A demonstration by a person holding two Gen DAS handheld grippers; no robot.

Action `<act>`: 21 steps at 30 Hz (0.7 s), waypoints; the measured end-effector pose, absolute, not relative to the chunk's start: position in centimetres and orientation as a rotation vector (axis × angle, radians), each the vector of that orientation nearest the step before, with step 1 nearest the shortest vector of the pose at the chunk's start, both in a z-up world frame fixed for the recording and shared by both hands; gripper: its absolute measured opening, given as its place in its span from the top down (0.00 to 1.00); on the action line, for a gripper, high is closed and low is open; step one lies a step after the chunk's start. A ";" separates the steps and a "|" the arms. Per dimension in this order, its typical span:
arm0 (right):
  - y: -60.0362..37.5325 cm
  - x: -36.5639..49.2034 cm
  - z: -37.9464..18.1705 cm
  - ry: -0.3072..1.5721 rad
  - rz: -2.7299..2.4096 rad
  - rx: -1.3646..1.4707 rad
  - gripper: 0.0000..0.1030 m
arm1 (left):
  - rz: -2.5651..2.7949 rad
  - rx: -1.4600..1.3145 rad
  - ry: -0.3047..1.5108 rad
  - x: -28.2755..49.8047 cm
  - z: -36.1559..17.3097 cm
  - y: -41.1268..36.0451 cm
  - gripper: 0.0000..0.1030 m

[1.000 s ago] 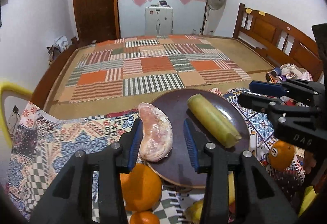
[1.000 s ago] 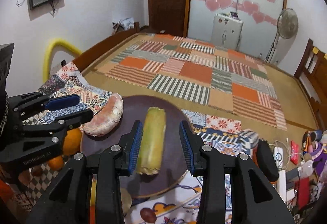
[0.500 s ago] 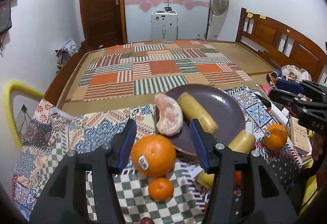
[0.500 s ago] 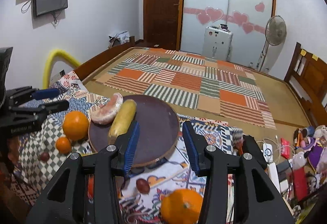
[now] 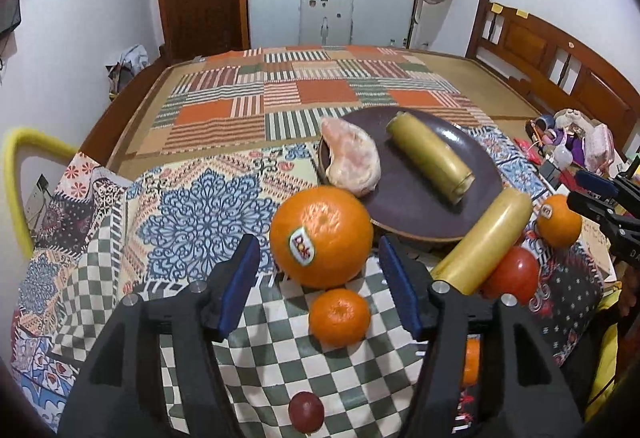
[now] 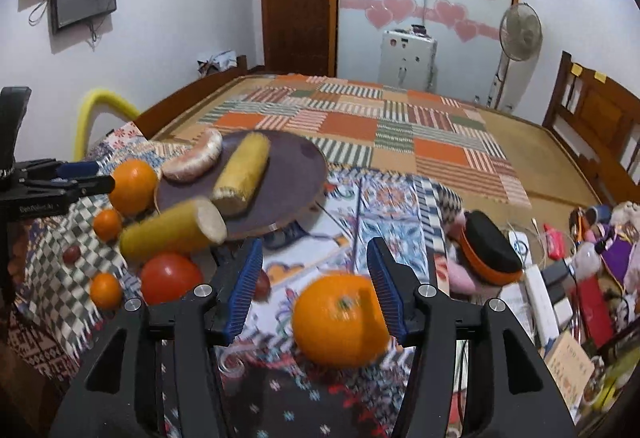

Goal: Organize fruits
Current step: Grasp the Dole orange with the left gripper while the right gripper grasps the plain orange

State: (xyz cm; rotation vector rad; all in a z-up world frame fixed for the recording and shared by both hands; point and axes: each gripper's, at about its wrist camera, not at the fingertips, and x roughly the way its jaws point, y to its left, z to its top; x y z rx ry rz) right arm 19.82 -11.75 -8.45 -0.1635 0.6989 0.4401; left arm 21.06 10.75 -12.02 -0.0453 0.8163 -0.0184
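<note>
- The fruit sits on a patterned cloth (image 5: 200,198) over a bed, with a striped patchwork mat (image 5: 304,98) beyond it and a wooden headboard (image 5: 560,54) at the right.
- A dark plate (image 5: 416,194) holds a peeled pink segment (image 5: 352,162) and a yellow-green stick (image 5: 430,160); the two lie side by side, apart.
- A second stick (image 5: 484,242) leans on the plate's near rim, over a tomato (image 5: 514,274).
- Clutter lies along the cloth's right side: a black-and-orange case (image 6: 486,246), boxes, cables and toys.
- The left gripper (image 5: 316,286) points down and forward; its jaws are opening and fairly wide, with nothing pressed between the pads.
- A big orange (image 5: 320,236) with a sticker lies just ahead of its fingertips, touching the plate's near-left edge; a small orange (image 5: 339,316) lies between the fingers, clear of both.
- A dark grape (image 5: 306,411) lies lower between the fingers.
- The right gripper (image 6: 316,278) also tilts down; its jaws are opening, moderately wide.
- Another orange (image 6: 340,318) sits between them, against or just beside the right pad, blurred, so contact cannot be told.
- Seen from the right, the stick on the plate runs from near-left to far-right, its cut end toward the camera; the leaning stick lies nearly crosswise, with its pale cut end toward the plate.
- The segment curves along the plate's far-left rim.
</note>
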 end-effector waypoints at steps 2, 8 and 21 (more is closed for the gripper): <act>-12.0 19.5 -9.0 0.705 0.430 -0.168 0.44 | -0.021 -0.048 0.825 21.1 -12.5 10.8 0.39; -12.3 18.8 -10.0 0.702 0.412 -0.190 0.36 | -0.020 -0.062 0.855 22.4 -13.9 10.7 0.35; -13.5 19.8 -10.7 0.729 0.406 -0.154 0.35 | -0.004 -0.063 0.876 24.4 -15.2 10.6 0.33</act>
